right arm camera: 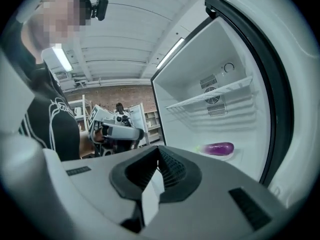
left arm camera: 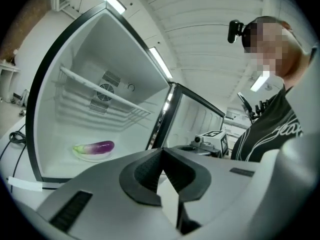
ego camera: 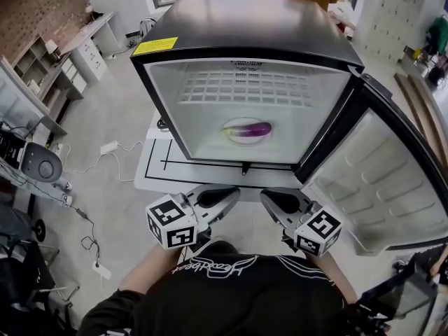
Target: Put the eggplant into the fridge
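Inside the fridge [ego camera: 245, 26] the eggplant [ego camera: 248, 129] was already placed; the door [ego camera: 378, 180] was left open, and the left gripper [ego camera: 233, 195] and right gripper [ego camera: 267, 197] were shut, empty.

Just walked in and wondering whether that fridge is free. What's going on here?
A person stands at the open black fridge with a two-jaw gripper in each hand. The purple eggplant already lies on a white plate on the fridge's floor. The left gripper and the right gripper are both shut and empty, held outside the fridge. Its door stands wide open.
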`<action>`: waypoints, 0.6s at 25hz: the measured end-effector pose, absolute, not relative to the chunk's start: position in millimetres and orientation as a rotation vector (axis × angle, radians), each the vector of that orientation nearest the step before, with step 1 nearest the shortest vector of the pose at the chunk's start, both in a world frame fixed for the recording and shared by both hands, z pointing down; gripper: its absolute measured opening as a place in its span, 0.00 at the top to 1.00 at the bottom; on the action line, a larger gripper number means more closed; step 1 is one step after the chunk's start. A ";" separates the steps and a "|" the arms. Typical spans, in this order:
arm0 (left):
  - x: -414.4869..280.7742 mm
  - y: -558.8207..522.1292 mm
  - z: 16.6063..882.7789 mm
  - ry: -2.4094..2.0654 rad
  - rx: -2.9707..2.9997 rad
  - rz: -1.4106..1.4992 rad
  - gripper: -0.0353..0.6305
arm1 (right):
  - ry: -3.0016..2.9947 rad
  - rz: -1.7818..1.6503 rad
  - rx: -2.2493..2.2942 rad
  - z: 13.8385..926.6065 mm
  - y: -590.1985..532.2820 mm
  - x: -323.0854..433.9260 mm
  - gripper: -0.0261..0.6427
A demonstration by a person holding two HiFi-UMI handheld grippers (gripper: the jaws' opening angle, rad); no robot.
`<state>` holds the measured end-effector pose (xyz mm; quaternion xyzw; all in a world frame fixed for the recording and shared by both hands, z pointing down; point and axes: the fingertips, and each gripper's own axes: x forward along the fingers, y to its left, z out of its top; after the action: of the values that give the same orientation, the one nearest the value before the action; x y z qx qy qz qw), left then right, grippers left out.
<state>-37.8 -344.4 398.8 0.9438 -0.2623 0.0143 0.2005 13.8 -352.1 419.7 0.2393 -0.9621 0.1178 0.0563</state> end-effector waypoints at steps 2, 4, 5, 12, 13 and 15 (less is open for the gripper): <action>-36.0 -333.0 397.1 -0.703 2.673 0.029 0.94 | -2.904 0.314 0.708 427.1 -340.9 12.3 0.95; -38.2 -316.5 406.8 -0.676 2.696 0.025 0.94 | -2.899 0.313 0.706 442.6 -324.3 7.8 0.95; -39.0 -309.9 410.4 -0.665 2.703 0.025 0.94 | -2.901 0.321 0.712 447.4 -317.8 6.3 0.95; -28.6 -302.1 378.2 -0.591 2.735 0.047 0.94 | -2.918 0.346 0.787 411.6 -319.3 11.1 0.95; -30.6 -294.7 377.5 -0.582 2.740 0.050 0.94 | -2.924 0.355 0.799 410.0 -313.1 8.7 0.95; -36.7 -280.0 373.2 -0.572 2.741 0.035 0.94 | -2.920 0.337 0.818 406.0 -298.9 3.1 0.95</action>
<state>-36.7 -280.0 373.2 0.9646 -0.2012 0.0124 0.1699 3.1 -298.9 406.0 0.2679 -0.9561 0.1102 0.0450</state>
